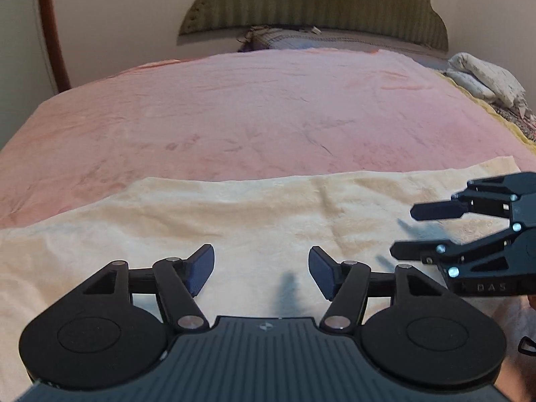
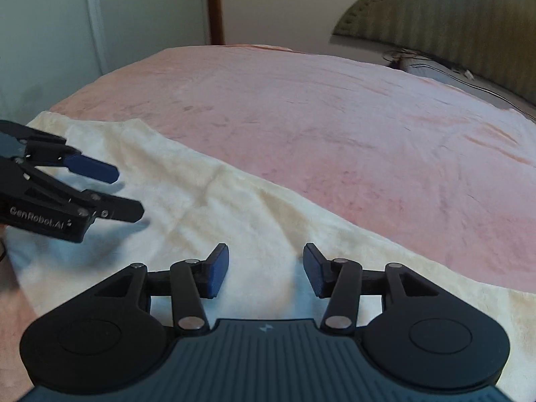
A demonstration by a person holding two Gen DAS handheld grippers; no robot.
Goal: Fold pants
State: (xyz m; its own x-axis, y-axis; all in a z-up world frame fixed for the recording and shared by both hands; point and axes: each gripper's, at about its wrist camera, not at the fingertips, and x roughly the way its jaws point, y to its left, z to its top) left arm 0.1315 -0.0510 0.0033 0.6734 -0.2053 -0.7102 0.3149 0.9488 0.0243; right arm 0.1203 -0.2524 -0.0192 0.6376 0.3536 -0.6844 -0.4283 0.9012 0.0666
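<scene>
Bed [image 1: 254,107]: a wide pink cover spreads ahead of both grippers, reaching back to a green padded headboard [image 1: 315,3].
Pants [image 1: 234,214]: a cream, fleecy garment lies flat in a long band across the near edge of the bed, directly under and just ahead of both grippers; its far edge runs ahead of the fingertips.
How the pants will handle: judged light, soft and limp, with a plush nap that should grip well; shallow wrinkles suggest the cloth bunches easily and will sag when lifted.
Where to hold: likely the far edge or a corner, pinching only the layers meant to move and keeping the two holds well apart so that the fold stays straight.
Left gripper [image 1: 261,269]: hovers over the pants, jaws parted with nothing between the blue pads, only cloth lying below.
Right gripper [image 2: 266,268]: just beside the left one, also above the pants, jaws apart and empty.
</scene>
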